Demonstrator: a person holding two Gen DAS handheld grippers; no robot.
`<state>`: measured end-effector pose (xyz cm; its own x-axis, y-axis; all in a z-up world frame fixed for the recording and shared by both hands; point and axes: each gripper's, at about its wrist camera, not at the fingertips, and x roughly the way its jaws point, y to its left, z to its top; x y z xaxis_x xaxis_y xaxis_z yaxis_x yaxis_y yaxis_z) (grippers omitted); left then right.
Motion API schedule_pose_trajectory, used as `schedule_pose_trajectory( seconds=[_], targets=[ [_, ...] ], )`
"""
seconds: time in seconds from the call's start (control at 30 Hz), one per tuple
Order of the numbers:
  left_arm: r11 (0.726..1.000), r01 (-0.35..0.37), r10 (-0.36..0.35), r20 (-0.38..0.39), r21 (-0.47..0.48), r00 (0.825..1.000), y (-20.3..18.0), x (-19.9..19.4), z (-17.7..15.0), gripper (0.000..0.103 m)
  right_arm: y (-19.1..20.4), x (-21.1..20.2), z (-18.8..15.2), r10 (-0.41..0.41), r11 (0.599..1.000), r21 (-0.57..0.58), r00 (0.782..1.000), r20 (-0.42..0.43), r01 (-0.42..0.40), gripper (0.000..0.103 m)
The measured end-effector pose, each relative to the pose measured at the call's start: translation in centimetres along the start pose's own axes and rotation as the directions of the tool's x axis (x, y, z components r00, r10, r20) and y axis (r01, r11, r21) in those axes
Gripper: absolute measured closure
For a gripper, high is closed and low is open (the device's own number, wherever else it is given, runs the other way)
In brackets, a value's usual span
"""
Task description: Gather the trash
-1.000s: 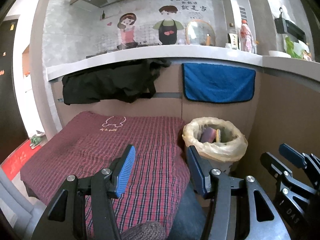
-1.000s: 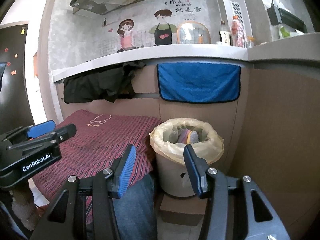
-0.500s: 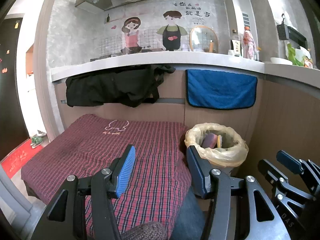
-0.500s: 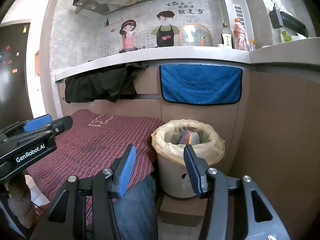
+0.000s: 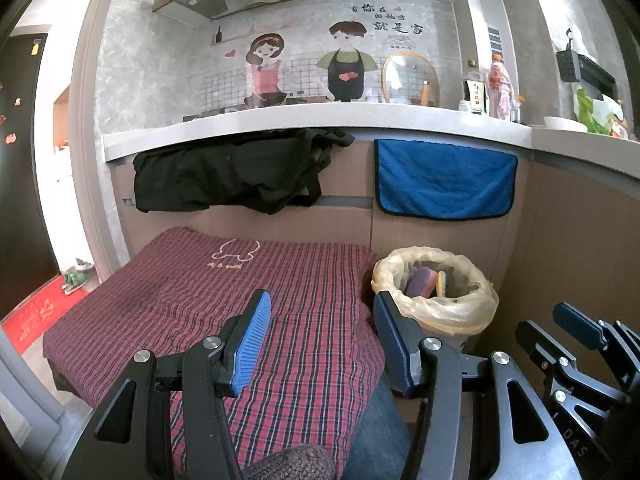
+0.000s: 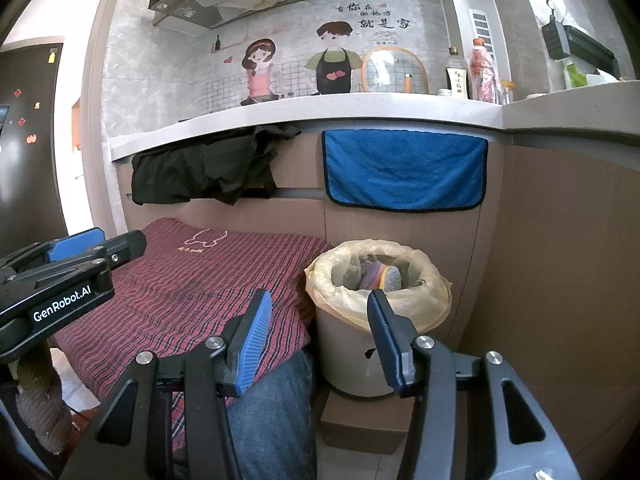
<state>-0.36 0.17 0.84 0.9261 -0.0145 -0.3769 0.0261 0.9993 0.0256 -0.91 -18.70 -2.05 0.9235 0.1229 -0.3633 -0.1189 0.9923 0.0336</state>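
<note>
A waste bin lined with a yellowish bag stands on the floor by the right end of the plaid-covered table. Inside it lie a purple sponge and a yellow one. My left gripper hangs open above the table's near right corner, nothing between its blue pads. My right gripper is open too, hovering just short of the bin, with the sponges visible beyond it. Each gripper shows at the edge of the other's view: right gripper, left gripper.
A kitchen counter runs along the back, with a black garment and a blue towel hung over its front. A brown panel wall closes the right side. A person's jeans leg and a cardboard box are below.
</note>
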Motion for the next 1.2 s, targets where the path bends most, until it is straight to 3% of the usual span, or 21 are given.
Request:
schedule_pose_trajectory(
  seconds=[1.2],
  targets=[
    [1.0,-0.004,0.004,-0.014,-0.004,1.0,-0.4,0.42,-0.75,0.048,-0.78,0.52,-0.03,0.003,1.0,0.005,1.0,-0.006,-0.003,0.056]
  ],
)
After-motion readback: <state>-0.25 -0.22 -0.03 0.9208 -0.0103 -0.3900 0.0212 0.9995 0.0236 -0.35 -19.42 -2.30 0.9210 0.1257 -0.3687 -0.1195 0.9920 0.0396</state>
